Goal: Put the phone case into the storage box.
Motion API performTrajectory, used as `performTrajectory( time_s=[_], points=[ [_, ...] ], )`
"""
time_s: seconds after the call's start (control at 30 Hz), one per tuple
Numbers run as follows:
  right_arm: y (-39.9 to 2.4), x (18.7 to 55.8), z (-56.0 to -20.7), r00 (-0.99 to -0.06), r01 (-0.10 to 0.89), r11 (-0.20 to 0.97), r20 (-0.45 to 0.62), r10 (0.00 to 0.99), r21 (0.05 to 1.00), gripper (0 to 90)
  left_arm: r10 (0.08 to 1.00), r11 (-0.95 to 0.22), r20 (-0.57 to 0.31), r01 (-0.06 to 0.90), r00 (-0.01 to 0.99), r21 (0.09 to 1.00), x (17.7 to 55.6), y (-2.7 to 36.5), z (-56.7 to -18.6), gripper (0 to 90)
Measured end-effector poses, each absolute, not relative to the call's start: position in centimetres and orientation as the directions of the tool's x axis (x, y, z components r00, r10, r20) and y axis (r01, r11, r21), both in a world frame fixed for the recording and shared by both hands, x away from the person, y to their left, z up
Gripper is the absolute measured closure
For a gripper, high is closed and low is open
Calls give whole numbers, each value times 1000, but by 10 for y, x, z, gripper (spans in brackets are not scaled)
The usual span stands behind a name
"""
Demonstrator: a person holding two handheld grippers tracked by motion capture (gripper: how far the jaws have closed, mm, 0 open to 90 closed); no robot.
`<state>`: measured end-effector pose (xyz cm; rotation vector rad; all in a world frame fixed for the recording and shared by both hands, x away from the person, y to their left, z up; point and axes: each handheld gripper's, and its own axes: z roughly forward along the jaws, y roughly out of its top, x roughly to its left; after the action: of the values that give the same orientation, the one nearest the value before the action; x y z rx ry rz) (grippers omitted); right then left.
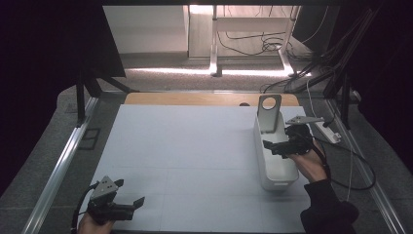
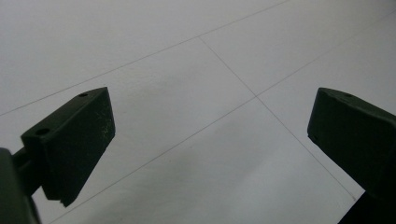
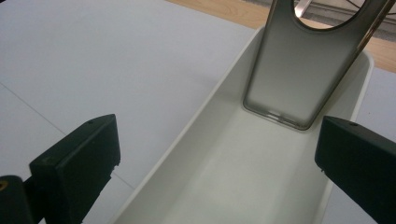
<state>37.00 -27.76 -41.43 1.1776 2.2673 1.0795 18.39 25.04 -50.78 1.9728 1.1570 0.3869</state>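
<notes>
A long white bin [image 1: 276, 168] stands on the right side of the white table top [image 1: 195, 146]. A grey translucent phone case [image 1: 269, 114] with a round hole leans upright against the bin's far end; in the right gripper view the phone case [image 3: 299, 70] rises from the bin [image 3: 233, 177] floor. My right gripper [image 1: 269, 147] hovers over the bin's middle, pointing left, open with nothing between its jaws [image 3: 217, 140]. At the front left corner my left gripper [image 1: 130, 191] stands open over bare table [image 2: 210, 116].
A wooden strip [image 1: 209, 99] runs along the table's far edge. Metal rails [image 1: 58, 170] flank the table. A white power strip [image 1: 327, 131] and cables [image 1: 353, 165] lie to the right of the bin. Dark stands and more cables are beyond the table.
</notes>
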Motion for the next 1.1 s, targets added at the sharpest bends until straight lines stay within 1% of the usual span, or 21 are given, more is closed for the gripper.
performTrajectory(
  time_s=[0.5, 0.63, 0.83, 1.1],
  points=[
    [-283, 330, -417, -570, 529, 341, 27, 821, 777, 0, 838, -258, -130, 595, 530, 761, 184, 251, -508, 3],
    [-285, 321, -419, -558, 525, 351, 2, 830, 776, 0, 837, -258, -133, 595, 532, 761, 184, 251, -508, 4],
    [-288, 310, -420, -553, 530, 355, -4, 833, 770, 0, 837, -255, -135, 596, 531, 762, 184, 251, -508, 3],
    [-298, 291, -423, -541, 542, 339, 11, 841, 769, 0, 836, -256, -135, 596, 532, 761, 184, 251, -508, 3]
  ],
)
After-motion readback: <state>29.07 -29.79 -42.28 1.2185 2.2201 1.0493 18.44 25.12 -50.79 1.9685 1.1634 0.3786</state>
